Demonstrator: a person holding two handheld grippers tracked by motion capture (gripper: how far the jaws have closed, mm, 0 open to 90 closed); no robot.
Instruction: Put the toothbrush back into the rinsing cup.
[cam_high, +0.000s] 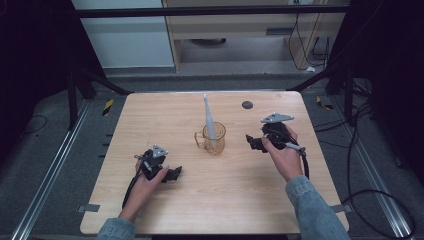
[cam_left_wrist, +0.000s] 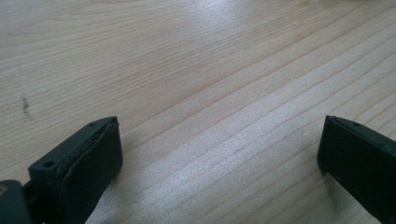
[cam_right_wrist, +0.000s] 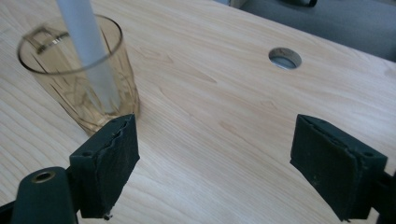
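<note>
- The right gripper (cam_high: 254, 142) is hanging just above the table (cam_high: 240, 200) with its jaws spread wide and nothing between them; in the right gripper view its left pad (cam_right_wrist: 109, 161) is sitting close beside the base of the cup, apart from it as far as I can tell.
- The left gripper (cam_high: 175, 173) is resting low near the table's front left part, its jaws likewise parted and empty, looking down on bare wood grain, well apart from the cup.
- The amber glass mug (cam_high: 214, 138) is standing upright near the middle of the table, its handle turned away from the right gripper. It is looking like faceted see-through glass: stiff, smooth, probably slippery under the pads, and breakable if knocked or dropped. I am judging it fairly light but top-loaded by what is standing in it.
- Inside the mug an electric toothbrush (cam_high: 208, 116) is leaning, its thick white handle down against the bottom and its slim neck and head reaching well above the rim, tilted towards the far side. Nothing else seems to be in the mug.
- The toothbrush is looking rigid, smooth plastic, heavier at the handle. The best hold, to my eye, is across the white handle just above the rim, lifting along its lean so the mug is not tipping; the thin neck is a poor place to squeeze.
- A round cable hole (cam_high: 247, 104) is lying beyond the mug.
</note>
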